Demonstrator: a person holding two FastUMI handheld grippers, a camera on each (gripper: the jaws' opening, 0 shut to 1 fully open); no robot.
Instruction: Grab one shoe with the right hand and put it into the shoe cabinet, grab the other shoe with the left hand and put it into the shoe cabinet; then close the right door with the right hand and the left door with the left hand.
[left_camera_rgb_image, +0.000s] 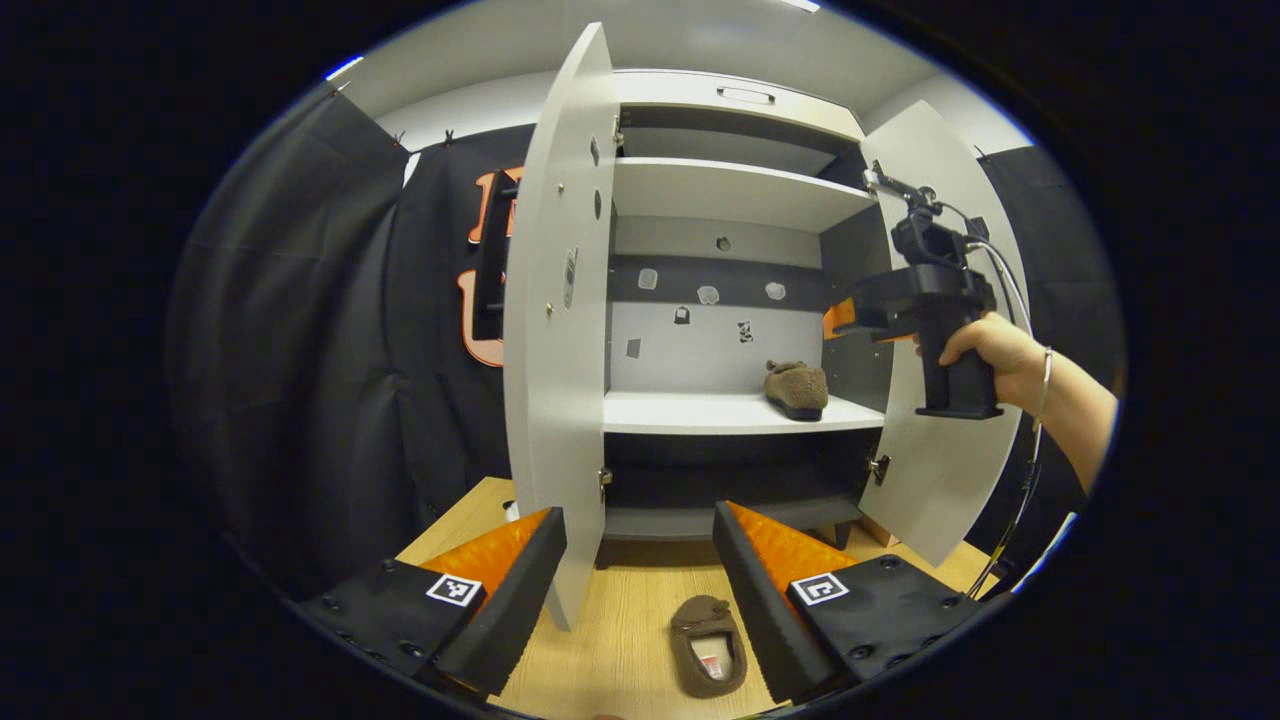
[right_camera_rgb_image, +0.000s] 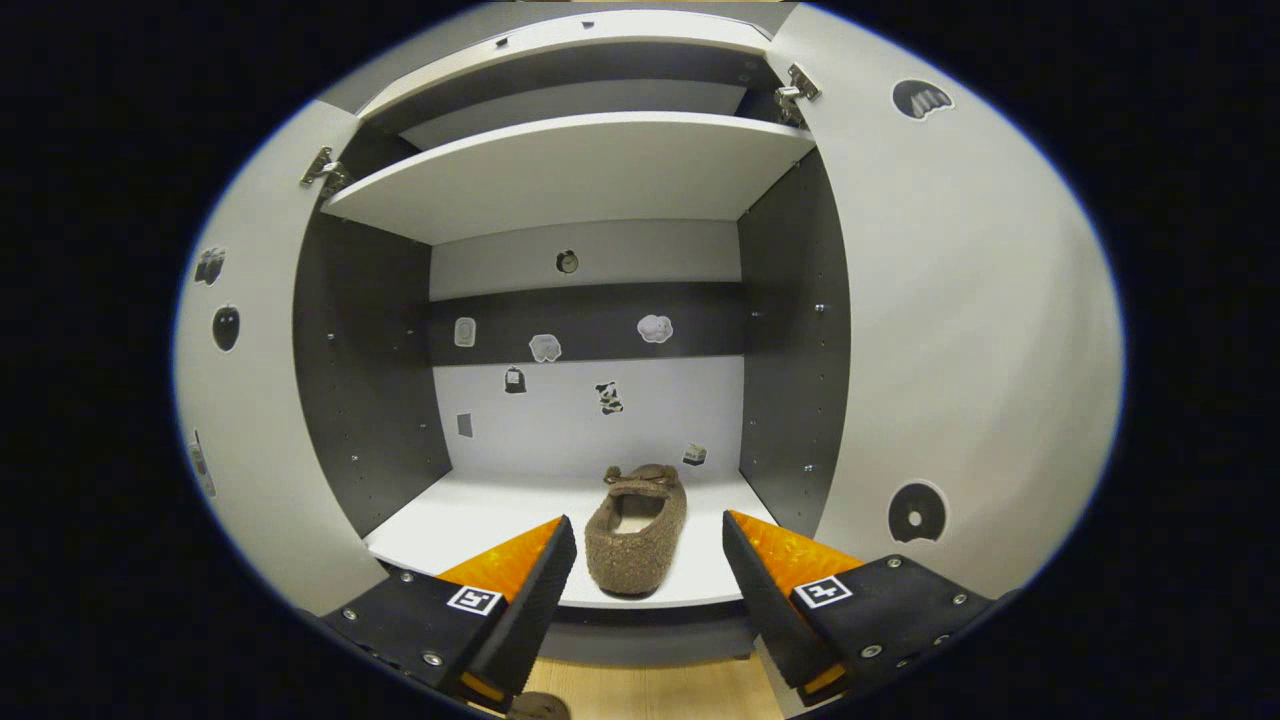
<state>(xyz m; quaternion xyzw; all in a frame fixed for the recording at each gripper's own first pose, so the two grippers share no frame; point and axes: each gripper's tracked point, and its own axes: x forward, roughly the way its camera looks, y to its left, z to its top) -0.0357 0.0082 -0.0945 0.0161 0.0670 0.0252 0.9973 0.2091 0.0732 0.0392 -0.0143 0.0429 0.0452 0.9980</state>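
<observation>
Between spread jaws: shelved shoe (right_camera_rgb_image: 636, 528); floor shoe (left_camera_rgb_image: 708, 645)

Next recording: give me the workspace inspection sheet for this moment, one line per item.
Surface: light wooden floor.
Job's things: one brown shoe on the cabinet shelf; other shoe on the floor; left door and right door open.
Clutter: nothing seen.
Grippers: left gripper open above the floor shoe; right gripper open, empty, facing the shelf.
Cables: a cable hangs beside the wrist.
Surroundings: black cloth wall.
</observation>
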